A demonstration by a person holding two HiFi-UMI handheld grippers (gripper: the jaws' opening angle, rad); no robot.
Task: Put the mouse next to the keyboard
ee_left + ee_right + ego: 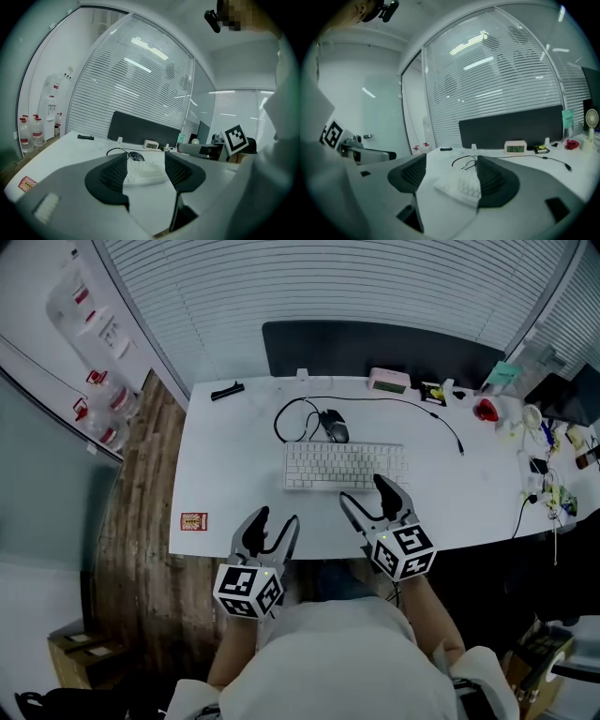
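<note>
1. The keyboard [344, 466] lies mid-table [234, 474], with its long side running left to right in front of the person.
2. Beyond its far edge, a small clock [388, 381] stands by the dark partition [375, 348]. A black pen-like thing [227, 390] lies far off to the left, and a red object [485, 410] sits among clutter to the right.
3. A red-and-yellow card [194, 521] lies near-left of the keyboard, at the table edge. A thin cable [441, 423] crosses beyond the far right corner.
4. The mouse [335, 426] sits just behind the keyboard's far edge, near the middle. Its long axis runs front to back, with the far end tipped slightly left. Its cord [286, 413] leaves that far end and loops left.
5. The left gripper [278, 518] has its jaws spread and empty, over the table edge near-left of the keyboard.
6. The right gripper [364, 489] has its jaws apart and holds nothing, over the keyboard's near edge, right half.
</note>
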